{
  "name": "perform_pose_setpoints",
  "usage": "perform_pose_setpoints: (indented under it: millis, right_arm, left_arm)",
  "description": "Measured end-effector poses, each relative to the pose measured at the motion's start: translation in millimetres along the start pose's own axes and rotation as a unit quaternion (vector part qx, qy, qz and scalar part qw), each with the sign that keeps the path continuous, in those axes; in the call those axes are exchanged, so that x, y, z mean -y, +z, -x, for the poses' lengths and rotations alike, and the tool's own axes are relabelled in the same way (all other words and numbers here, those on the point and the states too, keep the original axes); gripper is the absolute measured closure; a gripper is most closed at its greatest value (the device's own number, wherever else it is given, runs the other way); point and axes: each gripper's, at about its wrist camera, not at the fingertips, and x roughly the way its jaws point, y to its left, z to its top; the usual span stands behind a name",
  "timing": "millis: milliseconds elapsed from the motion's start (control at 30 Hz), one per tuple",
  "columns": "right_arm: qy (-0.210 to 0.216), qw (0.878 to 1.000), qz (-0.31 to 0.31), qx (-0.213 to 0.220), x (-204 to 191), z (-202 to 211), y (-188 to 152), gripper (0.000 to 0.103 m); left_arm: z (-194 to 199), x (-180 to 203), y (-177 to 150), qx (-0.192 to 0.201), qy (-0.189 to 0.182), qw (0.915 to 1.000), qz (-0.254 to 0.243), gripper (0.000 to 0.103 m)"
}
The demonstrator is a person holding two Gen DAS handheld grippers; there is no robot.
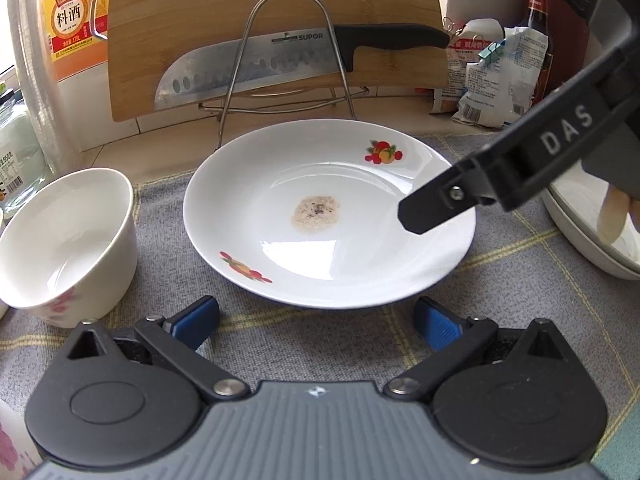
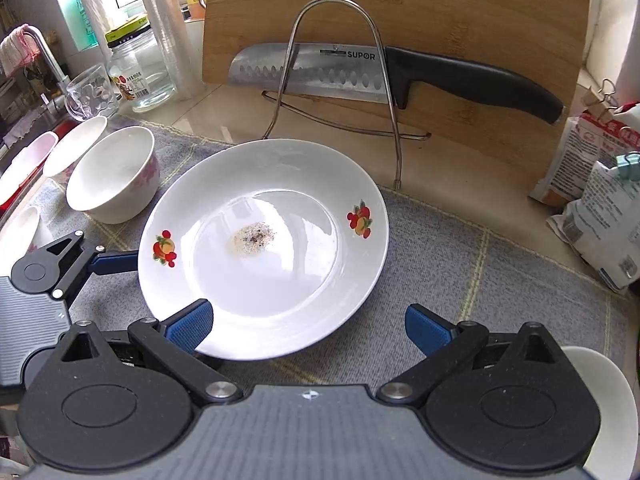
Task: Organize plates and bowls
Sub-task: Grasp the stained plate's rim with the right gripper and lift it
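Observation:
A white plate (image 1: 328,216) (image 2: 260,256) with fruit decals and a brown stain in its middle lies on the grey checked cloth (image 1: 500,280). My left gripper (image 1: 318,320) stands wide open just short of the plate's near rim, nothing between its pads. My right gripper (image 2: 310,328) is open too; its left pad overlaps the plate's near edge. One of the right gripper's fingers (image 1: 436,208) hangs over the plate's right rim. A white bowl (image 1: 64,240) (image 2: 116,176) with pink flowers stands left of the plate. One of the left gripper's blue fingertips (image 2: 116,262) sits beside the plate's left rim.
Behind the plate, a wire rack (image 1: 288,60) holds a knife (image 2: 360,72) against a bamboo board (image 2: 480,8). More white bowls (image 2: 72,148) sit far left, stacked white dishes (image 1: 584,240) right. Bags (image 2: 600,220), a jar (image 2: 140,72) and bottles line the back.

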Motion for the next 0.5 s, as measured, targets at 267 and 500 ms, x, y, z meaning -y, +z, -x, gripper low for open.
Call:
perform_pose_setpoints:
  millis: [267,500]
  right_arm:
    - [0.042,0.999,-0.006,-0.028,15,-30,22,0.0]
    - [0.069,0.997,0.012,-0.04,17,-49,40,0.0]
  left_arm:
    - [-1,1,-1,0.003,0.008,0.9999,0.006,0.0]
    - [-2,1,-4,0.012,0.007,0.9999,0.005,0.0]
